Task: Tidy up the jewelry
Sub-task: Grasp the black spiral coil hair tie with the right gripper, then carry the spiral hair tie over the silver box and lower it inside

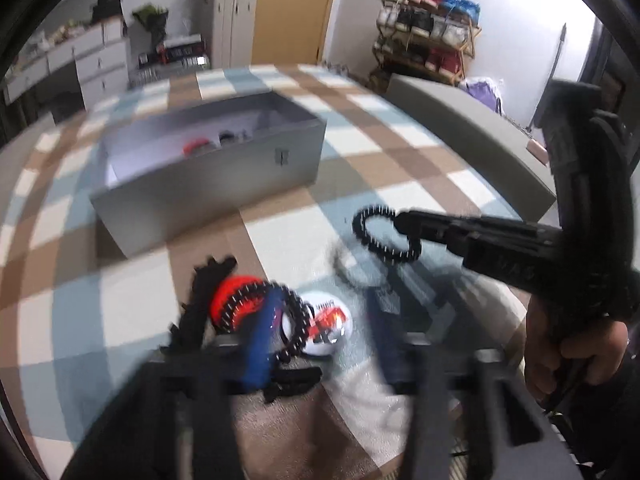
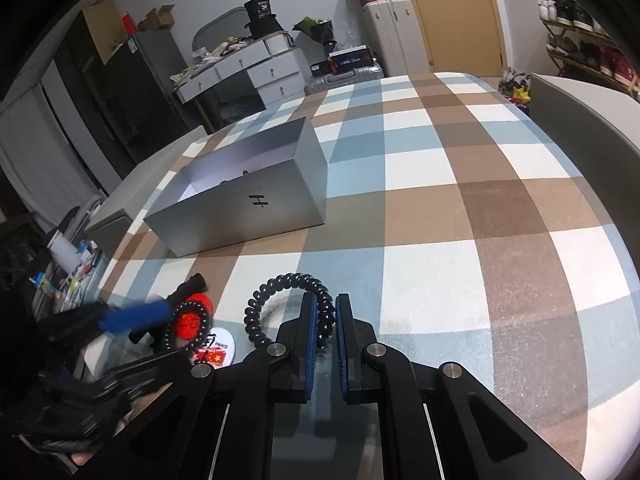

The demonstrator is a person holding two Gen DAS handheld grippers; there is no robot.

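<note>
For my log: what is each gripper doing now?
Left gripper: holds a black coil band, it seems; view blurred.
Right gripper: shut on a coil tie.

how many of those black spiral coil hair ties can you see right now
2. One black spiral coil hair tie is pinched in the right gripper; the other lies over the red disc. The grey box may hide more.

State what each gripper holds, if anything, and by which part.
The right gripper grips the black spiral hair tie on one side of its loop. The left gripper is blurred among a second spiral tie; whether it holds anything cannot be told.
</note>
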